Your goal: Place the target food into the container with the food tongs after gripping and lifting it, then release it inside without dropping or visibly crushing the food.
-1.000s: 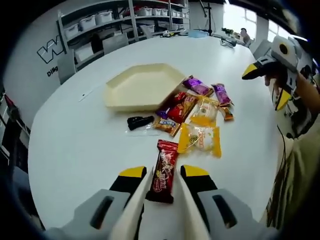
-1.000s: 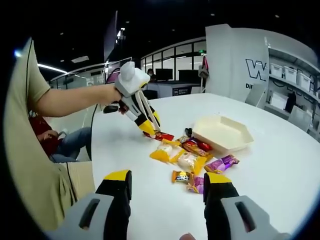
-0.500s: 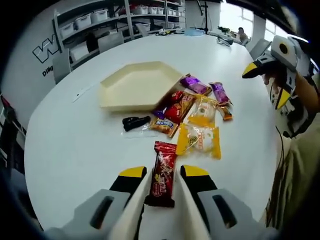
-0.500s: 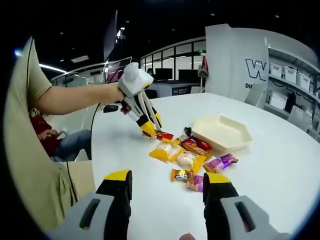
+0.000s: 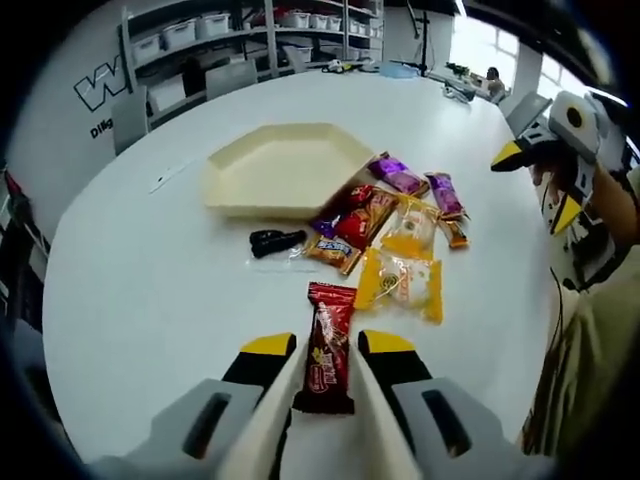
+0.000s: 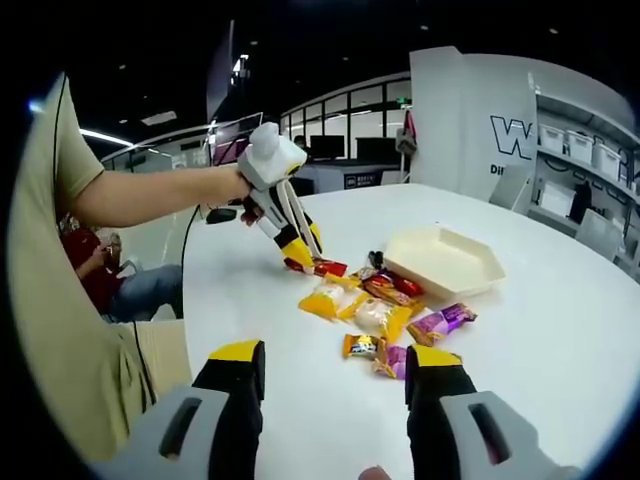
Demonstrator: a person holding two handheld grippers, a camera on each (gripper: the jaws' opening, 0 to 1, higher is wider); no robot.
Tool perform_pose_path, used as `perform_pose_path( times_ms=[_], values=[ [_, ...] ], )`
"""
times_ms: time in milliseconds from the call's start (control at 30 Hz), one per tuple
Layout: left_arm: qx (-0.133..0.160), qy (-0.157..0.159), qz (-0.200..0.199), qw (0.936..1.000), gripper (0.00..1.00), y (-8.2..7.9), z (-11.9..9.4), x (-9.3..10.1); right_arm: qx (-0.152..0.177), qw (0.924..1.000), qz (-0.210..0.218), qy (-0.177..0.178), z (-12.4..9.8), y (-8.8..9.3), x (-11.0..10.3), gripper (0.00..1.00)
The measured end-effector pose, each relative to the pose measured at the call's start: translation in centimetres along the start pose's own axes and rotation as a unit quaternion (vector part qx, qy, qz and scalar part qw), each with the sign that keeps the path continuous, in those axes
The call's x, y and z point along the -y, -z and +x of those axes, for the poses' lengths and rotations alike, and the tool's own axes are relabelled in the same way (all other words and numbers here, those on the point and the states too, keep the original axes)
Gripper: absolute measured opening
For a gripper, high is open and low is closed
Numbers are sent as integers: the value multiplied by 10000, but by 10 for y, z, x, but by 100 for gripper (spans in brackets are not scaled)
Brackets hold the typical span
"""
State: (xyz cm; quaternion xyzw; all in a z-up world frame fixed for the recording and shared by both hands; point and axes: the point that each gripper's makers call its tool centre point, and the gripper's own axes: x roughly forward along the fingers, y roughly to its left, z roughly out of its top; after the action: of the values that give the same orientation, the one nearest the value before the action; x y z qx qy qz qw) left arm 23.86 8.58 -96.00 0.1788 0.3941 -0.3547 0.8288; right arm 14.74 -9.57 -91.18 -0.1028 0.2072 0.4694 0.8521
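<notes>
On a round white table (image 5: 150, 300), the left gripper (image 5: 322, 350) reaches down with its yellow-tipped jaws set on either side of a red snack packet (image 5: 326, 346); the pale tongs blades run along the packet's near end, and the jaws look closed onto it, though the packet seems to lie on the table rather than hang in the air. In the right gripper view, the same gripper (image 6: 300, 252) slants down from a person's bare forearm (image 6: 150, 195), its tips at the red packet (image 6: 322, 267) at the near edge of the pile. Just beyond the packet lies a loose heap of wrapped snacks: a yellow pastry bag (image 5: 400, 283), a second yellow bag (image 5: 410, 228), red and orange wrappers (image 5: 358, 215), two purple bars (image 5: 397, 172), and a small black item (image 5: 277, 241) in clear wrap off to one side. Behind the heap sits a cream hexagonal tray (image 5: 225, 165), with nothing in it. The right gripper (image 6: 335, 365) hangs above the table near the person's body, jaws spread wide apart and nothing between them. Shelves with storage bins (image 5: 180, 35) stand along the far wall.
</notes>
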Motion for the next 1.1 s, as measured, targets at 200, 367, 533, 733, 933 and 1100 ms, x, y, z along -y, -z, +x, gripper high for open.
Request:
perform_pose_path(
  times_ms=[200, 367, 533, 733, 933, 1100],
  values=[
    [18, -14, -74, 10000, 22, -2, -3, -2, 4, 10000, 16, 4, -1, 1, 0, 54],
    [58, -11, -83, 9999, 22, -5, -7, -2, 31, 10000, 40, 4, -1, 1, 0, 54],
    [89, -32, -16, 10000, 22, -13, -11, -4, 78, 9999, 66, 31, -2, 0, 2, 54],
    [102, -57, 47, 9999, 22, -21, -16, -5, 127, 9998, 103, 84, -5, 0, 4, 54],
    [133, -20, 99, 9999, 22, -32, -20, -5, 229, 9993, 195, 209, -10, -3, 12, 56],
    [163, 10, 168, 9997, 22, -42, -22, -3, 329, 9986, 276, 307, -14, -5, 18, 57]
  ],
)
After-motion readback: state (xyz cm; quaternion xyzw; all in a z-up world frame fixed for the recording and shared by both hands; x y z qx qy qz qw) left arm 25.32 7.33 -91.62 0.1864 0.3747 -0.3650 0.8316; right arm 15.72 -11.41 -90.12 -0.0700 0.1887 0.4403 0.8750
